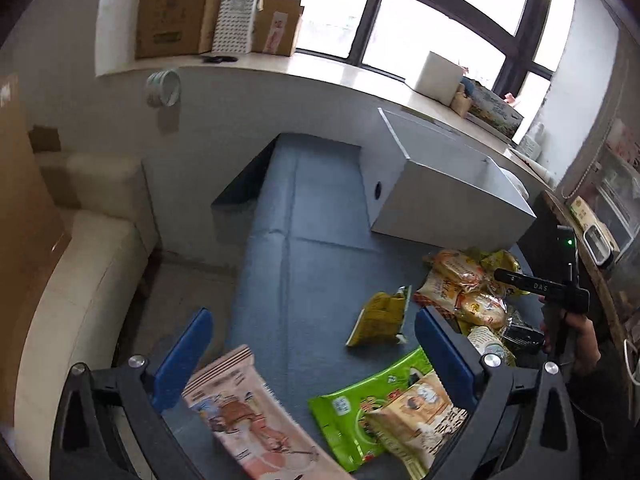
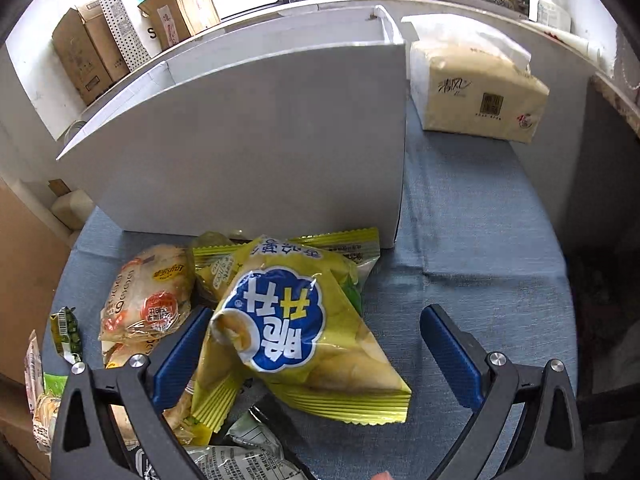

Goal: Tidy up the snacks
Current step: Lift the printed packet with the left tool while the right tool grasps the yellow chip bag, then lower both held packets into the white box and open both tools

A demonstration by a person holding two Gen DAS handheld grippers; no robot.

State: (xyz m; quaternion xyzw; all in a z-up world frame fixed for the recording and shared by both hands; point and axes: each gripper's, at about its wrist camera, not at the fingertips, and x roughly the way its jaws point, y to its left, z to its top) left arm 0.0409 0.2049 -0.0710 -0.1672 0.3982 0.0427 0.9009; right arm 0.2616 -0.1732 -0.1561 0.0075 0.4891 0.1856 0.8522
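My left gripper (image 1: 314, 354) is open above the blue cloth (image 1: 312, 240). A pink snack pack (image 1: 248, 416), blurred, and a green pack (image 1: 352, 408) with a tan pack (image 1: 420, 416) on it lie between and below its fingers. A small yellow-green pack (image 1: 380, 316) lies further out. My right gripper (image 2: 316, 354) is open, its jaws on either side of a yellow chip bag (image 2: 296, 328) atop the snack pile. An orange bread pack (image 2: 148, 296) lies left of it. The white box (image 2: 256, 140) stands just behind the pile; it also shows in the left wrist view (image 1: 448, 184).
A tissue pack (image 2: 476, 92) sits right of the white box. Cardboard boxes (image 1: 176, 8) stand on the windowsill. A cream sofa (image 1: 80, 264) is left of the table. The right gripper's body (image 1: 544, 288) is by the snack pile (image 1: 468, 284).
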